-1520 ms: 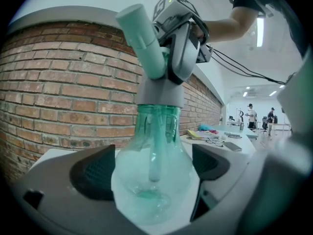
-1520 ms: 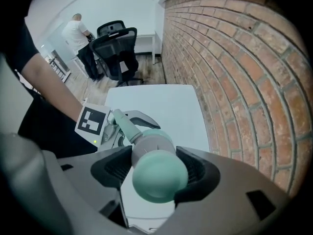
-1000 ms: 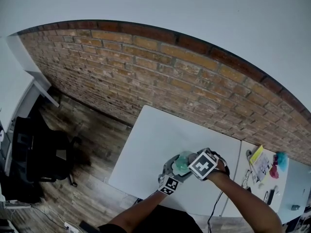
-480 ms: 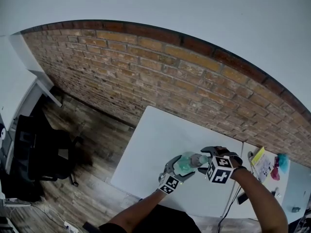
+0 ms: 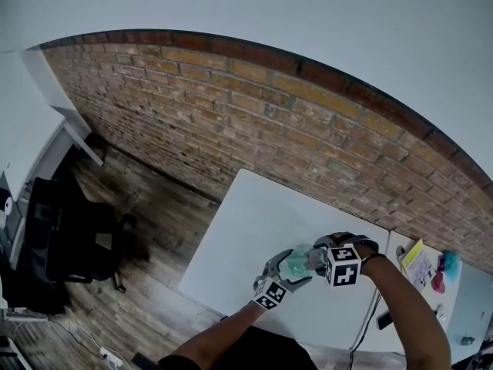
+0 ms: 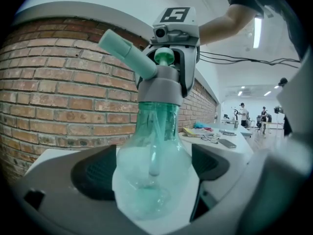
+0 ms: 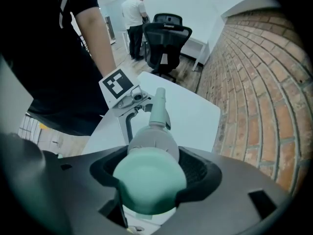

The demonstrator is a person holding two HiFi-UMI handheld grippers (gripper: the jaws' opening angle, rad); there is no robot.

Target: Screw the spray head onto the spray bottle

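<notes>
The spray bottle stands just below the centre of the head view, over the near part of the white surface. It is in the same spot as 1 second ago. The left tongs have also kept their place. In the left gripper view they are closed on the bottle's round, clear green body, with 1 dark pad against each side. Whether the base rests on the surface cannot be told.

The spray head sits on the neck. Its grey collar is on top of the bottle and its pale green nozzle points to the upper left of the left gripper view.

The right tongs come down on the head from above. Their marker cube has changed most:
- 1 second ago it lay tilted right over the head.
- Half a second ago it had swung out to the right of the bottle.
- Now it is drawn back in beside the head, with its marker face turned squarer to the camera.

The jaws of the right tongs have just been opening. In the right gripper view they stand spread around the head's green cap, with the pads just beside the collar on both sides rather than clamped on it.

A brick wall runs behind the surface.
</notes>
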